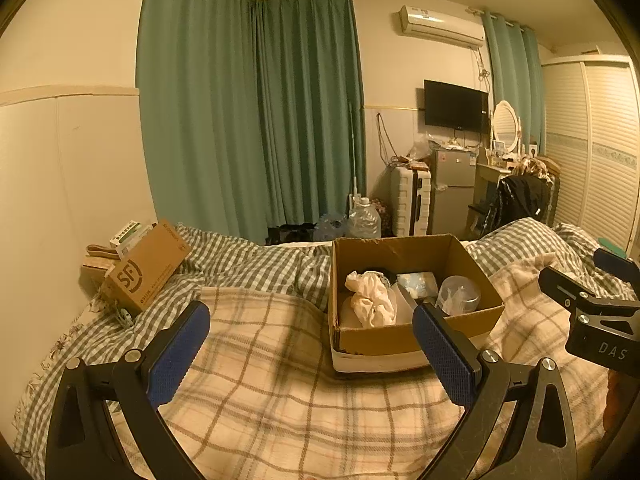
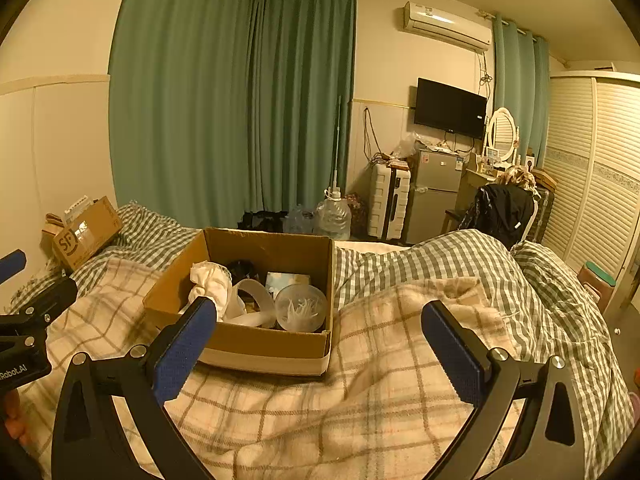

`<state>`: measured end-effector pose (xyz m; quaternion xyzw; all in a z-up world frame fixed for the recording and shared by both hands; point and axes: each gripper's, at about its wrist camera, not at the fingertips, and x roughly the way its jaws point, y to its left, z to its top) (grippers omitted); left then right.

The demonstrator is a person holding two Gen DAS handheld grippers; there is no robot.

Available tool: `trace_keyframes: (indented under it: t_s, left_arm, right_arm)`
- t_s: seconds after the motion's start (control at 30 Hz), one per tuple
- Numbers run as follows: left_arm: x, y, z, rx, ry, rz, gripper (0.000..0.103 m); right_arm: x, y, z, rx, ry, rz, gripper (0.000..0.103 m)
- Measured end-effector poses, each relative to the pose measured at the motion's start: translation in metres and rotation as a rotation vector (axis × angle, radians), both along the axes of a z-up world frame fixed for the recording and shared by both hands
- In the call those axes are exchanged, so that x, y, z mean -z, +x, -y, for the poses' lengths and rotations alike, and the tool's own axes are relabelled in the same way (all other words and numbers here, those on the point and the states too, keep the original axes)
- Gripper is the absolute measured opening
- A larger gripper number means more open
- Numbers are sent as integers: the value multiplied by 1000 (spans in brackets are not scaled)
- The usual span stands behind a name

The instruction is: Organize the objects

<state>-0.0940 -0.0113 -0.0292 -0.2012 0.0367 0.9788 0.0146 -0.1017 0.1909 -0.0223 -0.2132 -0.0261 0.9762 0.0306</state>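
Observation:
An open cardboard box [image 1: 404,338] sits on the plaid blanket on the bed; it also shows in the right wrist view [image 2: 264,346]. Inside lie a crumpled white cloth [image 1: 370,298], a clear plastic tub [image 1: 458,294], a light blue packet [image 1: 418,283] and a white band [image 2: 252,296]. My left gripper [image 1: 311,350] is open and empty, hovering in front of the box. My right gripper [image 2: 320,350] is open and empty, just right of the box's near corner. Each gripper's body shows at the edge of the other view.
A second cardboard box marked SF [image 1: 146,268] with packets behind it leans at the wall on the left. A checked duvet [image 2: 460,256] is bunched up behind and right of the box. A wardrobe [image 2: 600,168], fridge and water jug stand beyond the bed.

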Motion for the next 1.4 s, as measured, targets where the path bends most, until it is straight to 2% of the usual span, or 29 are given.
trace_keyframes:
  t_s: [1.4]
  left_arm:
    - [3, 3, -4, -2, -5, -3, 103]
  right_arm:
    - [6, 0, 0, 0, 5, 14, 103]
